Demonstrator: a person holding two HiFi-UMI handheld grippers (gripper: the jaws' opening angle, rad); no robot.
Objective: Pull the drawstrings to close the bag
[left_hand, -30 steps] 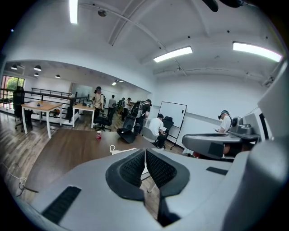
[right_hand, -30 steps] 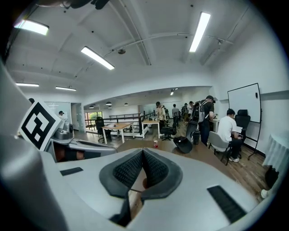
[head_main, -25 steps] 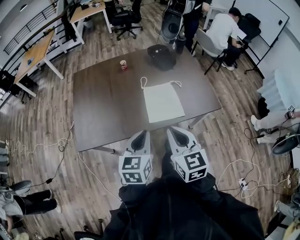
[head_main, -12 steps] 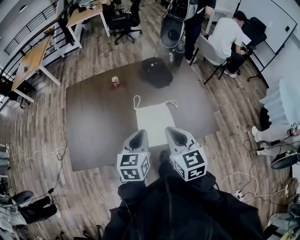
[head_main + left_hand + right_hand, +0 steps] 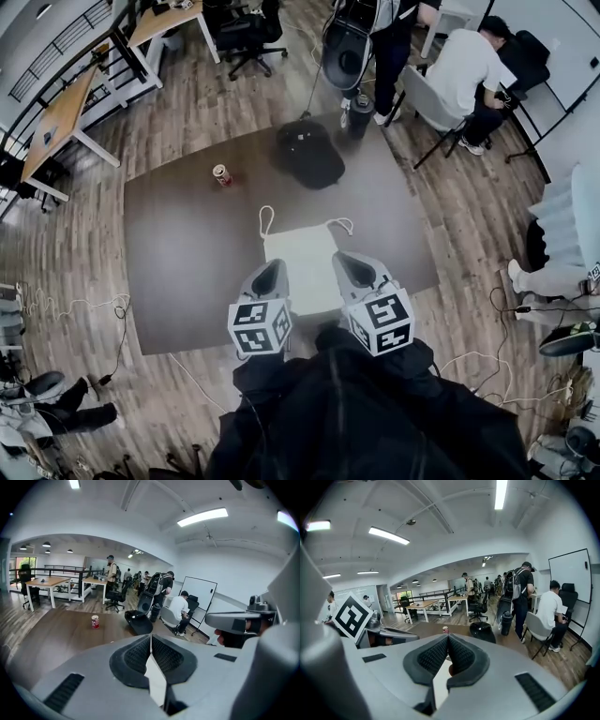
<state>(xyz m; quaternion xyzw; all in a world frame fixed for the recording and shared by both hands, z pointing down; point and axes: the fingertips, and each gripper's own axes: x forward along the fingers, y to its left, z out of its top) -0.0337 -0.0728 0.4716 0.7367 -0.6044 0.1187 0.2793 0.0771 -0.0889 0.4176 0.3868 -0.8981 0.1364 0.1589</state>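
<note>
On the table (image 5: 187, 244) the bag (image 5: 302, 258) lies flat straight ahead, its long axis running away from me, mouth far. Its drawstrings (image 5: 264, 217) loop out at the far corners. My left gripper (image 5: 269, 274) and right gripper (image 5: 351, 265), both pressed together and empty, flank its near end, equally near.
</note>
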